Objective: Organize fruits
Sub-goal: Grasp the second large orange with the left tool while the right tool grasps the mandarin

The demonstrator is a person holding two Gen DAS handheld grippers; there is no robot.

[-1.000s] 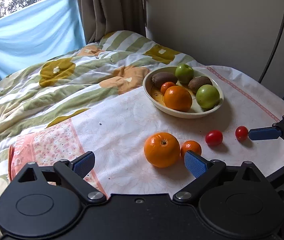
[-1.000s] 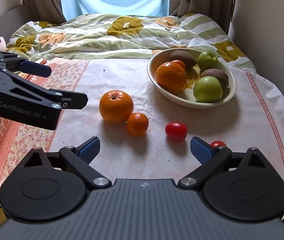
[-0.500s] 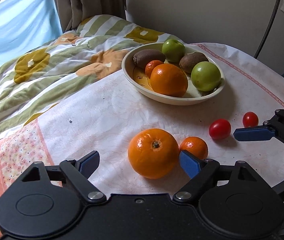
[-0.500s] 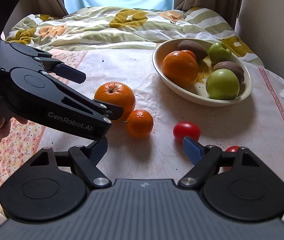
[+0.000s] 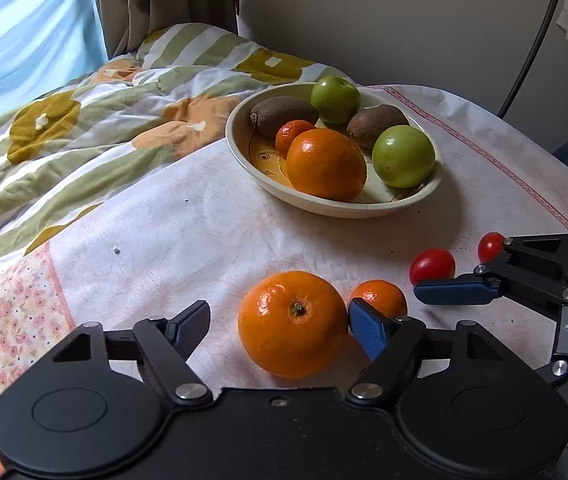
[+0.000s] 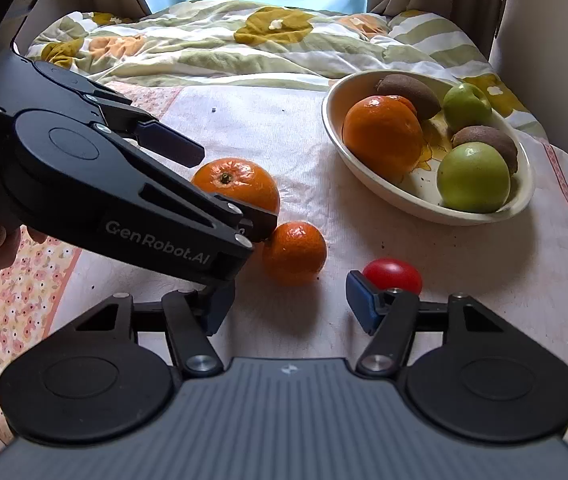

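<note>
Big orange (image 5: 292, 323) on the tablecloth (image 5: 204, 232), between the closing jaws of the left gripper (image 5: 280, 320), right pad touching, left pad apart. Small orange (image 6: 294, 252) just beside, ahead of the closing, empty right gripper (image 6: 289, 306). Bowl (image 5: 240, 148) beyond.

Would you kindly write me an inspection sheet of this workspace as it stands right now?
Surface: tablecloth, white, a few dark specks.
Job's things: bowl holds one big orange, one small orange, two kiwis, two green apples. On the cloth: big orange, small orange, two tomatoes.
Clutter: nothing seen.
Grippers: left gripper closing around the big orange, left pad not yet touching. Right gripper closing, nothing between its fingers; the tomato lies just beyond its right fingertip.
Cables: dark cable along the wall.
Surroundings: quilt, curtain, window.
</note>
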